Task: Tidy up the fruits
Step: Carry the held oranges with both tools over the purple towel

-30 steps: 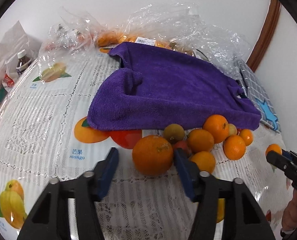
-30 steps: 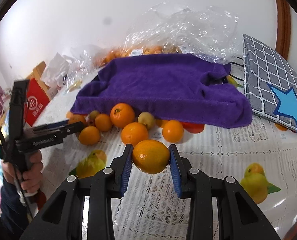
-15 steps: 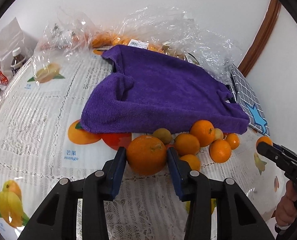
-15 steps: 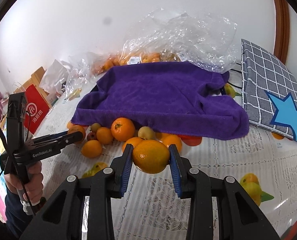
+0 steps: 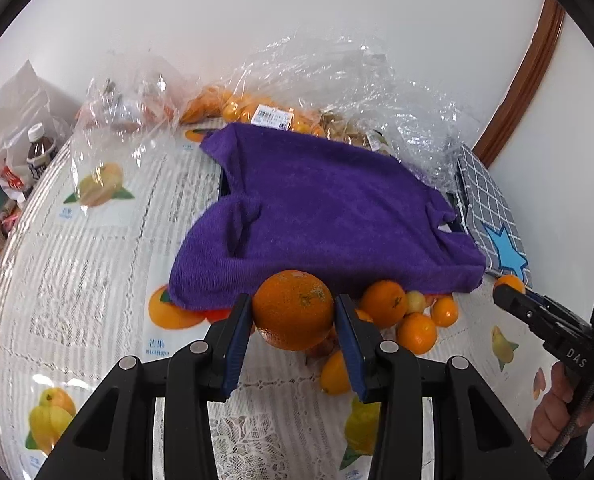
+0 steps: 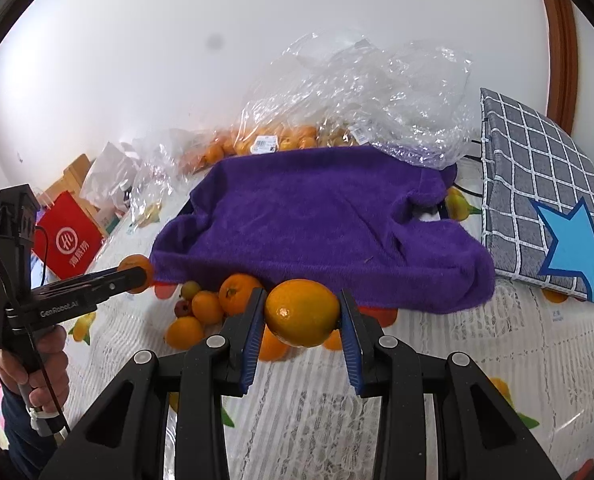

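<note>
Left wrist: my left gripper (image 5: 293,322) clamps an orange (image 5: 293,310), right gripper (image 6: 301,322) another (image 6: 301,313); round skins may slip.

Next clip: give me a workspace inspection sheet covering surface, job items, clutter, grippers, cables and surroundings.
Surface: table under a white lace-pattern cloth with fruit prints.
Job's things: loose pile of fruit at the near edge of the purple towel; more fruit in clear plastic bags behind it.
Clutter: checked cushion, red bag, bottle.
Grippers: left gripper shut on a large orange; right gripper shut on a yellow-orange citrus.
Cables: black cable along the left handle.
Surroundings: white wall, wooden trim.
</note>
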Demonstrator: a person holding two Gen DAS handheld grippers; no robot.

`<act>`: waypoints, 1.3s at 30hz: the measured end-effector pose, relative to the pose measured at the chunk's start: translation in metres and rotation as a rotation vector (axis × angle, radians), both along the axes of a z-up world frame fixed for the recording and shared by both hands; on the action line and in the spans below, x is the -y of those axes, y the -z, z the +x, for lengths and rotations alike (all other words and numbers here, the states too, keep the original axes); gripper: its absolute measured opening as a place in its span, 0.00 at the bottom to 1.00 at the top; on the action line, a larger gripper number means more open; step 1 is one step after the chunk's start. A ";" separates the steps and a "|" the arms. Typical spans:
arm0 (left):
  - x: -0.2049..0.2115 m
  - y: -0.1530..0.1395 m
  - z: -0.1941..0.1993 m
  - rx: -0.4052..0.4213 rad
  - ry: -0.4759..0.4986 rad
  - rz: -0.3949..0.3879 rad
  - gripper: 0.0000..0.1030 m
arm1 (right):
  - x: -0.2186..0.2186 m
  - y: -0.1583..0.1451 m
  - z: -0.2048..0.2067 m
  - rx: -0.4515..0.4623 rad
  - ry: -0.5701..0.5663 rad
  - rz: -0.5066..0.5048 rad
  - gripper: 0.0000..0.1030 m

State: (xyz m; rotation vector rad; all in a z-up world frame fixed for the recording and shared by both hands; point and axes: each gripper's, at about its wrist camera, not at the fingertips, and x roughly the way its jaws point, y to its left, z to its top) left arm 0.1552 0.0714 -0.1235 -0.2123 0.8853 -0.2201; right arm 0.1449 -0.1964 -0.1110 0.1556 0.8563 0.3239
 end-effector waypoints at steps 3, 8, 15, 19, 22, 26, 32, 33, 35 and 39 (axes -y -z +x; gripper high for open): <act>-0.003 -0.009 0.005 0.010 -0.008 -0.001 0.39 | 0.003 -0.004 0.004 0.012 0.004 0.006 0.35; -0.014 -0.023 0.014 0.031 -0.036 -0.008 0.39 | 0.013 -0.012 0.015 0.036 0.020 -0.002 0.35; -0.033 -0.035 0.037 0.039 -0.083 -0.032 0.39 | 0.024 -0.023 0.036 0.075 0.016 -0.064 0.35; -0.031 -0.038 0.055 0.036 -0.095 0.013 0.39 | 0.026 -0.029 0.057 0.110 0.003 -0.074 0.35; -0.027 -0.041 0.071 0.033 -0.094 0.031 0.39 | 0.028 -0.030 0.074 0.121 0.004 -0.069 0.35; -0.019 -0.040 0.094 0.028 -0.087 0.051 0.39 | 0.031 -0.028 0.096 0.119 0.012 -0.064 0.35; -0.004 -0.031 0.123 0.014 -0.071 0.072 0.39 | 0.028 -0.022 0.125 0.127 0.011 -0.051 0.35; -0.001 -0.029 0.128 0.009 -0.069 0.072 0.39 | 0.027 -0.020 0.129 0.126 0.011 -0.049 0.35; 0.005 -0.027 0.137 0.006 -0.060 0.070 0.39 | 0.026 -0.015 0.136 0.118 0.010 -0.042 0.35; 0.017 -0.024 0.156 0.004 -0.048 0.082 0.39 | 0.024 -0.006 0.153 0.093 0.020 -0.035 0.35</act>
